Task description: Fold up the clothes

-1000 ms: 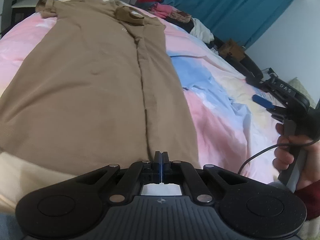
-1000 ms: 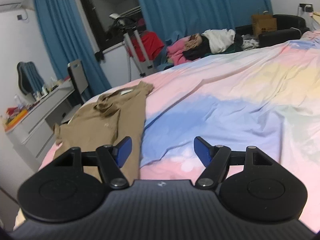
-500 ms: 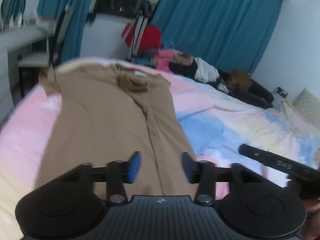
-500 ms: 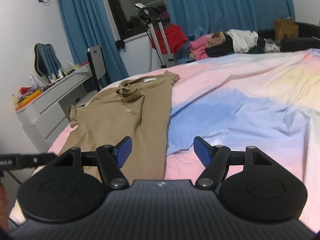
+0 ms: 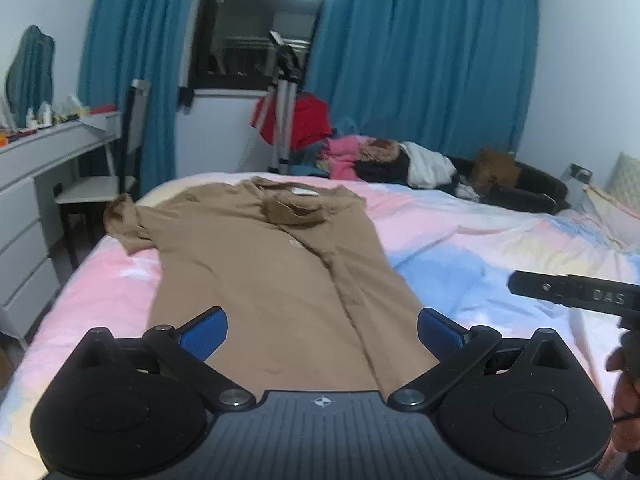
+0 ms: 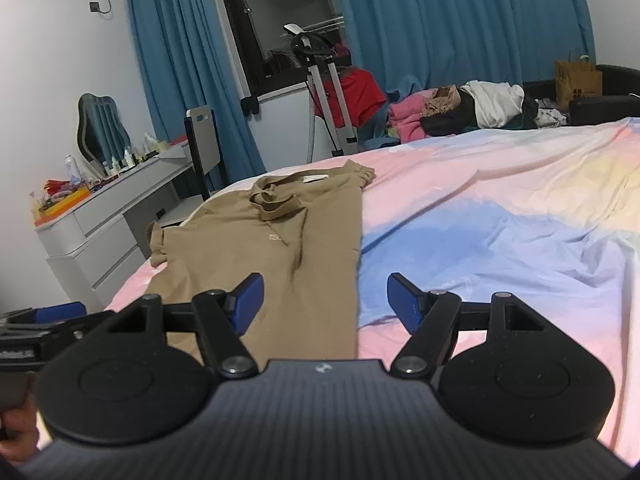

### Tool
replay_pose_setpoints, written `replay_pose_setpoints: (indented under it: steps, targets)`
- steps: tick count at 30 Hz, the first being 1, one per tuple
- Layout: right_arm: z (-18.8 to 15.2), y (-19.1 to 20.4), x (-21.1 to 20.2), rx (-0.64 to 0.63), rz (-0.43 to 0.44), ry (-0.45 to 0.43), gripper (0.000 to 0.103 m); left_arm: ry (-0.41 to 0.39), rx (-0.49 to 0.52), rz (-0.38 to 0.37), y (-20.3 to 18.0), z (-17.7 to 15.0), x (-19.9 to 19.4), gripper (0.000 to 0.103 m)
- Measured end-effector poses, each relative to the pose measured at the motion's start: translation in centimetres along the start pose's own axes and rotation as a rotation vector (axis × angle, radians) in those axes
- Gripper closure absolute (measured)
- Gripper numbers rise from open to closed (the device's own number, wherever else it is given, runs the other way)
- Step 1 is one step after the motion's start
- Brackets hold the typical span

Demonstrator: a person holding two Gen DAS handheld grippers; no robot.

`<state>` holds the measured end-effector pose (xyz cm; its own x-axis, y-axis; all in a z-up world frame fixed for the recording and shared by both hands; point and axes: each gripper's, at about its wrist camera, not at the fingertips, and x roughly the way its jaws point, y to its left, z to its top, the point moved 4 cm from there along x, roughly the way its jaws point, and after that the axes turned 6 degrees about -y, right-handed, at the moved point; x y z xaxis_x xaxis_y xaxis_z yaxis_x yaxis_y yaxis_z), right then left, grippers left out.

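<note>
A tan collared shirt [image 5: 260,272] lies flat on the bed, collar at the far end. Its right side is folded in over the middle and one sleeve sticks out at the left. My left gripper [image 5: 322,328] hovers above the shirt's near end; its jaws are opening wide and nothing is between them. My right gripper [image 6: 326,300] is open and empty over the shirt's right edge [image 6: 356,280], where cloth meets sheet. Each gripper shows at the edge of the other's view: the right gripper [image 5: 572,296], the left gripper [image 6: 40,320].
The pastel pink, blue and yellow sheet [image 6: 500,240] covers the bed to the right of the shirt. A heap of clothes [image 5: 384,160] lies past the far edge. A white dresser [image 6: 100,232], a chair [image 5: 100,192] and a tripod [image 5: 282,120] stand at the left and back.
My left gripper, shut at the shirt's near edge before, has opened wide, lifted and tipped up off the cloth. The right gripper has shifted left toward the shirt, still open.
</note>
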<state>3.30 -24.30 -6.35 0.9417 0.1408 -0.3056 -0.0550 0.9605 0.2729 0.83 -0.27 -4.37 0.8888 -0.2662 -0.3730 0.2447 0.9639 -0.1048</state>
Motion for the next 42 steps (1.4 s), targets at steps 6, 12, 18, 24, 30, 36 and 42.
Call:
replay_pose_setpoints:
  steps: [6,12,18,24,30,36,42]
  targets:
    - [0.7,3.6,-0.7,0.010,0.018,0.011,0.032,0.001,-0.078,0.095,2.3,1.1,-0.6,0.001]
    - [1.8,6.7,-1.9,-0.004,0.074,-0.042,0.032,-0.058,-0.074,0.128,2.9,2.5,-3.2,0.001]
    - [2.6,7.0,-0.6,0.017,0.041,0.002,0.032,-0.016,-0.168,0.119,4.7,1.5,-2.4,0.001]
    - [6.1,7.8,0.9,0.028,0.073,-0.072,0.032,0.101,-0.337,0.092,8.4,0.8,1.7,0.001]
    - [2.8,6.1,5.0,-0.063,0.064,-0.060,0.032,0.184,-0.553,0.129,15.1,2.7,10.3,0.001]
    - [0.4,3.2,9.5,-0.089,0.043,0.011,0.032,0.167,-0.680,0.333,23.3,3.3,20.8,0.003]
    - [-0.1,0.8,13.3,-0.023,0.034,0.043,0.032,0.073,-0.693,0.498,28.9,3.8,27.1,0.005]
